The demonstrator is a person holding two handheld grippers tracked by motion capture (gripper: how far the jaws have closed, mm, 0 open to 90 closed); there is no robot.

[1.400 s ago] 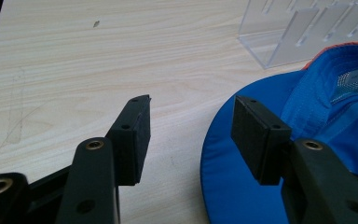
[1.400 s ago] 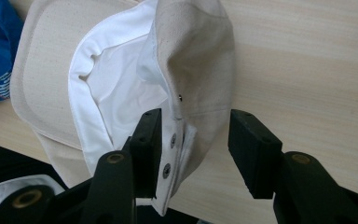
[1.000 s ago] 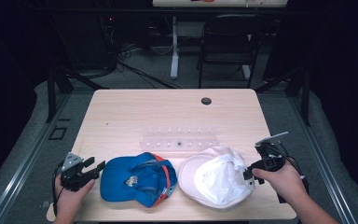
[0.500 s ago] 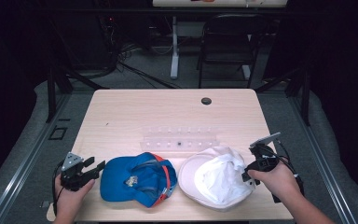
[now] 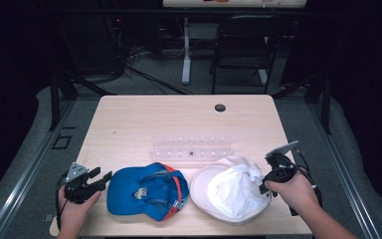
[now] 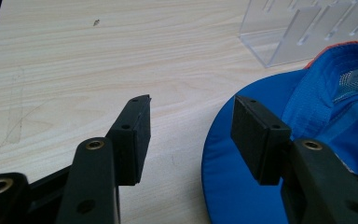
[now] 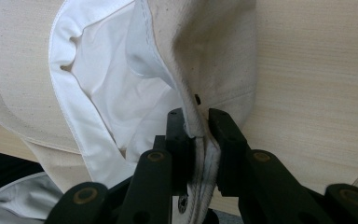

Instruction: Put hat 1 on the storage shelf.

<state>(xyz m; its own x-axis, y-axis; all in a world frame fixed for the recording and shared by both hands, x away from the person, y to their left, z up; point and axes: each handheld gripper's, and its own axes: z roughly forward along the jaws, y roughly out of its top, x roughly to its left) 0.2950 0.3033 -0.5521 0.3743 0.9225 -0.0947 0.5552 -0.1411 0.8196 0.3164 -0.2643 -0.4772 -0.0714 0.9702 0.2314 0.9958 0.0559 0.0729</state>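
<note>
A blue cap (image 5: 146, 191) with an orange trim lies upside down at the table's front, left of centre. My left gripper (image 5: 101, 178) is open just left of its brim (image 6: 242, 186), with one jaw over the brim edge and nothing between the jaws. A white cap (image 5: 231, 191) lies upside down to the right of the blue one. My right gripper (image 5: 264, 185) is shut on the white cap's rear edge (image 7: 196, 123), with the cloth pinched between its jaws and the white lining (image 7: 116, 98) showing beyond.
A clear acrylic rack (image 5: 191, 148) stands behind both caps at mid table, and its corner (image 6: 284, 37) shows in the left gripper view. A black grommet (image 5: 220, 107) sits near the far edge. The wooden table (image 5: 144, 119) lies bare behind the rack.
My right gripper has moved left onto the white cap's edge and shut on it. The left gripper has stayed where it was.
</note>
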